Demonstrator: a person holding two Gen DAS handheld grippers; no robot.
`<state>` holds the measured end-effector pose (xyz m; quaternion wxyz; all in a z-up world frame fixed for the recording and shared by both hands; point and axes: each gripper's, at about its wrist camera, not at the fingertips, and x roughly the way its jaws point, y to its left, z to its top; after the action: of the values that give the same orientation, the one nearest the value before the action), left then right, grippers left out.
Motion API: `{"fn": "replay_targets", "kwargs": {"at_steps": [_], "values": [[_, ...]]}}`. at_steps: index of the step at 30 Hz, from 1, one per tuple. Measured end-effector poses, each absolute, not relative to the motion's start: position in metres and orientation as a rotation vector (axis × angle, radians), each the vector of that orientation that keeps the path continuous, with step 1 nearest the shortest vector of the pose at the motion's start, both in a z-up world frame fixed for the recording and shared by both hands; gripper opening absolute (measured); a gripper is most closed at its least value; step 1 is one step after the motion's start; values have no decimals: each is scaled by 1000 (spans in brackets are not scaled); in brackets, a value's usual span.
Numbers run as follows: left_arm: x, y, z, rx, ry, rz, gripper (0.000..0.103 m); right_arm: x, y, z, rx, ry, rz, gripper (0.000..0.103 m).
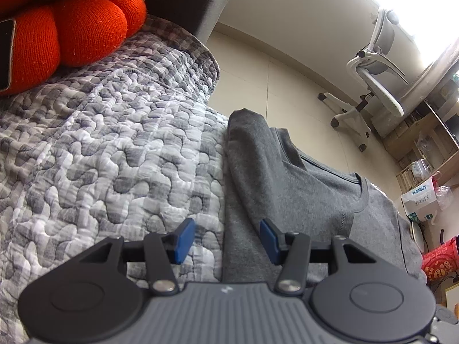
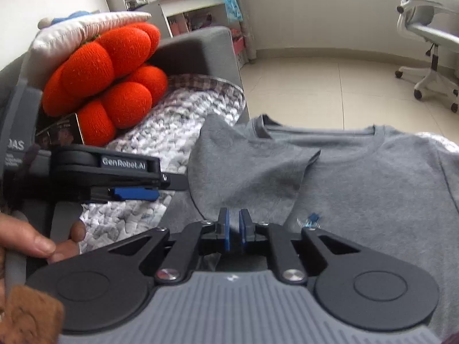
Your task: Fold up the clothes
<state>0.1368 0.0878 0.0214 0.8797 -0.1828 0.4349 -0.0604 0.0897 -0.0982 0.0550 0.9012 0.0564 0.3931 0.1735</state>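
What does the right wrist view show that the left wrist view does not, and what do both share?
Only the right wrist view shows the left gripper from the side, the hand holding it, a white cushion and wall shelves. Only the left wrist view shows a phone against the red pillow and floor clutter. Both share the grey T-shirt with one sleeve folded in, the quilt, the pillow and the office chair.

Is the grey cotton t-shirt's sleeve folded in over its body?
Yes, the grey cotton t-shirt's sleeve lies folded across its front.
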Motion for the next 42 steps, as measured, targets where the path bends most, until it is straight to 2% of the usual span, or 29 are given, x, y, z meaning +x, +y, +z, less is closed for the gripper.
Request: {"fn": "replay_targets", "kwargs": {"at_steps": [1, 2, 3, 4, 5, 6, 12, 22, 23, 25, 26, 33, 34, 35, 38, 41, 42], "values": [[137, 88, 22, -381, 903, -124, 52, 93, -98, 48, 114, 857, 344, 9], [137, 87, 22, -377, 901, -123, 52, 93, -99, 44, 117, 879, 341, 0], [137, 87, 22, -372, 898, -122, 52, 92, -101, 44, 121, 887, 346, 0], [137, 88, 22, -373, 899, -121, 52, 94, -102, 49, 124, 881, 354, 0], [138, 88, 22, -373, 899, -119, 52, 97, -103, 56, 124, 857, 365, 5], [137, 87, 22, -369, 899, -119, 52, 99, -104, 62, 125, 832, 376, 15], [136, 84, 22, -338, 901, -116, 52, 153, -96, 93, 183, 741, 555, 15], [133, 90, 21, -375, 912, -128, 52, 237, -45, 50, 126, 835, 826, 15], [133, 90, 21, -367, 911, -132, 52, 240, -40, 42, 97, 856, 821, 14], [133, 90, 21, -362, 912, -139, 52, 246, -39, 36, 59, 839, 766, 3], [132, 91, 20, -369, 913, -143, 52, 248, -40, 34, 45, 823, 735, 2], [133, 91, 20, -362, 916, -147, 52, 260, -47, 30, -24, 767, 576, 3], [133, 90, 20, -357, 916, -147, 52, 256, -46, 35, -42, 750, 570, 5], [133, 90, 20, -353, 917, -146, 52, 249, -47, 40, -33, 725, 576, 16], [134, 90, 20, -352, 920, -145, 52, 232, -55, 53, 31, 676, 621, 15], [134, 90, 20, -349, 922, -143, 52, 219, -52, 48, -10, 710, 659, 15], [134, 89, 20, -347, 922, -142, 52, 217, -50, 42, -56, 725, 642, 12]]}}
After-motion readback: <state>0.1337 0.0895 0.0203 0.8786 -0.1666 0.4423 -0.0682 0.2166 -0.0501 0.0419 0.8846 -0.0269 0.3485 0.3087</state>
